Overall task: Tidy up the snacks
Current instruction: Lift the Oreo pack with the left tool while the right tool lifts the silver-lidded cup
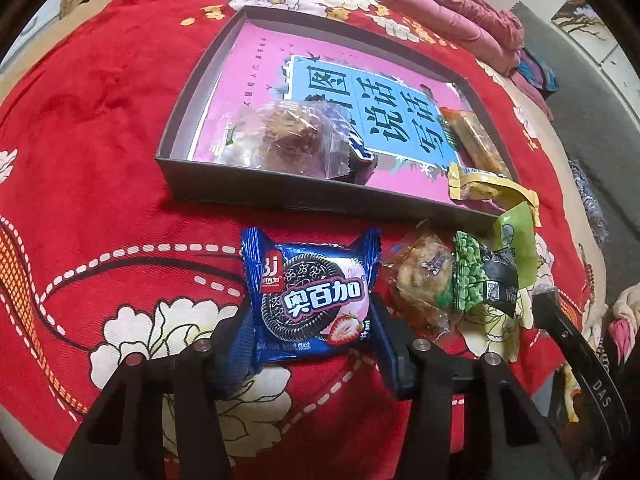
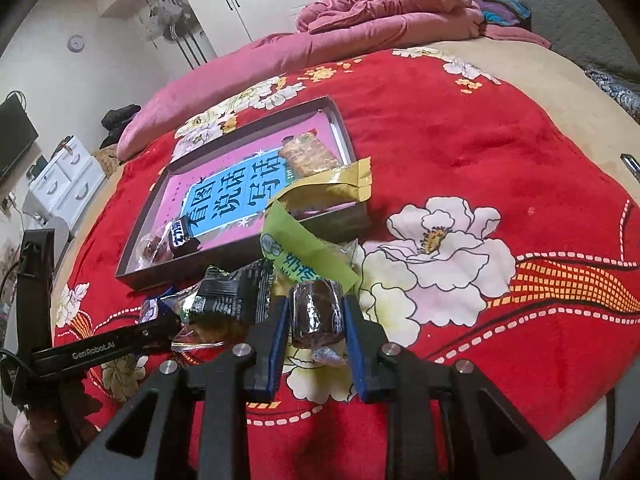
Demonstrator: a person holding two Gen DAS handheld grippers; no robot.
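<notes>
A red floral blanket (image 1: 100, 128) covers the bed, with a rumpled pink quilt (image 2: 384, 4) lying at its far side. On the blanket sits a shallow dark box (image 1: 192, 184) lined with a pink-and-blue book cover; inside it lie a clear-wrapped pastry (image 1: 280, 136), an orange cracker pack (image 1: 476, 140) and a yellow packet (image 1: 480, 186) at the corner. Just in front of the box, a green pea packet (image 1: 474, 276) lies in a small heap of snacks. The left gripper (image 1: 312, 320) has its pads against both sides of a blue sandwich-cookie packet (image 1: 310, 300) on the blanket. The right gripper (image 2: 316, 324) clamps a dark brown wrapped candy (image 2: 316, 316), beside the heap.
</notes>
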